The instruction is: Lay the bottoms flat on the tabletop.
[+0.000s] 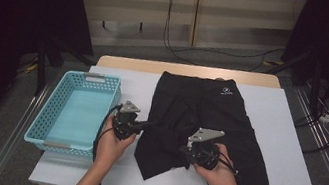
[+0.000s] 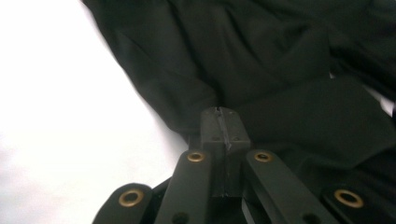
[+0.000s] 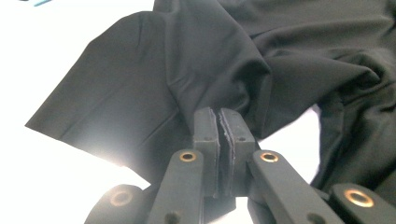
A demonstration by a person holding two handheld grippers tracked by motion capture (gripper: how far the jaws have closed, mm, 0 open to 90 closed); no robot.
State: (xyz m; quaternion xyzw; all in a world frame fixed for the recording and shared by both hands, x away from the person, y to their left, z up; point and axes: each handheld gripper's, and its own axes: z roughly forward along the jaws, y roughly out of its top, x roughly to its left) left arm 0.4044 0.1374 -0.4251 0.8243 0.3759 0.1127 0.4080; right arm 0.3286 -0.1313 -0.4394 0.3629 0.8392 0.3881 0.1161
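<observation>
Both the left gripper (image 1: 142, 125) and the right gripper (image 1: 186, 152) pinch the black shorts (image 1: 209, 115) by thin folds, so the cloth could slip out if pulled hard.

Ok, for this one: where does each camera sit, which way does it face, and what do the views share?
High view: fixed above the person's side, looking forward and down on the table; shows blue basket, black shorts, both forearms, left gripper, right gripper.
Left gripper view: rides the left gripper, looking along its shut fingers pinching the shorts.
Right gripper view: rides the right gripper, its fingers shut on the shorts.
Shared: the shorts on the white table.
</observation>
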